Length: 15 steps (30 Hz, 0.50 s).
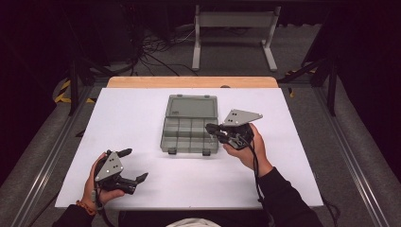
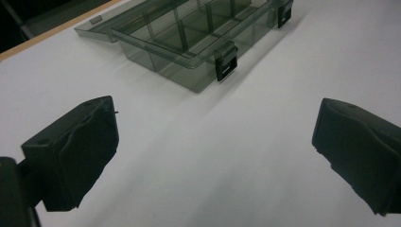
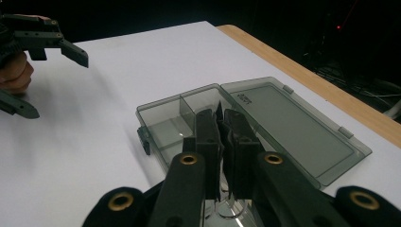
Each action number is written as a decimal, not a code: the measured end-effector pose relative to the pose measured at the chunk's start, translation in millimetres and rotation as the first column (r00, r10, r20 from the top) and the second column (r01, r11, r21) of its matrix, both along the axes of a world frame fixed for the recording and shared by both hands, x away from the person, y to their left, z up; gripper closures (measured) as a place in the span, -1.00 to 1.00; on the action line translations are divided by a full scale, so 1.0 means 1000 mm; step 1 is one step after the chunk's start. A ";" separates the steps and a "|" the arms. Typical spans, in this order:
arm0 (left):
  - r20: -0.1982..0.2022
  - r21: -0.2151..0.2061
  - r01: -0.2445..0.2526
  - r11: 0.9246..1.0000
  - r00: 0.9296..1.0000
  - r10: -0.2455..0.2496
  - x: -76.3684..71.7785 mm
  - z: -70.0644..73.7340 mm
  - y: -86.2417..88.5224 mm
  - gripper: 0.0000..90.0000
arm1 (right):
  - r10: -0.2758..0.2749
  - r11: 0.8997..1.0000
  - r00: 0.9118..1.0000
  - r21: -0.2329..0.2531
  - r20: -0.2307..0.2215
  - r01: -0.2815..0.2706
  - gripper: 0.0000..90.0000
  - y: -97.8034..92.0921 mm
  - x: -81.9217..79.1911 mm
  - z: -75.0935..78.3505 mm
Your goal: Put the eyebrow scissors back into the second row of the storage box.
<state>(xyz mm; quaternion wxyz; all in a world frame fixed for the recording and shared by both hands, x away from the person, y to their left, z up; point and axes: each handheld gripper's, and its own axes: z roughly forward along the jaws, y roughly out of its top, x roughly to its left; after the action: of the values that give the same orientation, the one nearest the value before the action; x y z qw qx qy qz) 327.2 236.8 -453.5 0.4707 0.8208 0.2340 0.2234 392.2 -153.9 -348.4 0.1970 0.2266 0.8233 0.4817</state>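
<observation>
The open compartment box [image 1: 190,124] lay mid-tabletop [image 1: 142,113], its lid flat behind it. The right gripper [image 1: 211,128] hovered over the box's right compartments, jaws pressed together on nothing visible; the left gripper [image 1: 133,165] waited well apart, jaws spread wide

Right gripper poised over the open compartment box

The right gripper [image 3: 221,118] has its two black jaws pressed together, tips just above a divider [image 3: 187,112] inside the smoky clear plastic box [image 3: 165,127]; whether they pinch anything cannot be told. The box's lid [image 3: 293,127] lies flat and open to the right, hinged along the box's far side, with a dark latch [image 3: 143,138] on the near-left wall. The box rests on a white table [image 3: 94,142] with a wooden edge [image 3: 302,71] beyond. At upper left, well apart from the box, a hand [image 3: 16,73] holds the left gripper [image 3: 56,75], its jaws spread wide.
</observation>
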 end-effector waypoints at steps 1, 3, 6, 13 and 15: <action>-0.002 0.001 0.003 1.000 1.000 -0.003 0.000 0.000 0.000 -0.95 | 0.003 1.000 1.000 0.004 0.000 -0.003 0.91 0.001 0.002 -0.001; -0.002 0.001 0.001 1.000 1.000 -0.001 0.000 0.000 0.000 -0.95 | 0.002 1.000 1.000 -0.002 -0.002 -0.002 0.91 0.003 0.005 -0.003; -0.007 -0.001 0.002 1.000 1.000 -0.002 0.001 0.000 0.001 -0.95 | 0.012 1.000 1.000 -0.005 -0.001 -0.012 0.91 0.006 0.010 -0.006; -0.006 0.002 0.006 1.000 1.000 -0.006 0.000 0.000 0.001 -0.95 | 0.027 1.000 1.000 -0.003 -0.002 -0.027 0.91 0.010 0.021 -0.012; -0.006 0.001 0.007 1.000 1.000 -0.007 0.000 0.000 0.001 -0.95 | 0.028 1.000 1.000 -0.008 -0.006 -0.028 0.91 0.012 0.023 -0.015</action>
<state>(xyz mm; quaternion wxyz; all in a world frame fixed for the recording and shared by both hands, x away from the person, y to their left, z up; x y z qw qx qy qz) 327.2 237.3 -453.5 0.4704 0.8225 0.2324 0.2197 415.7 -141.7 -363.2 0.1885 0.2156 0.8289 0.4805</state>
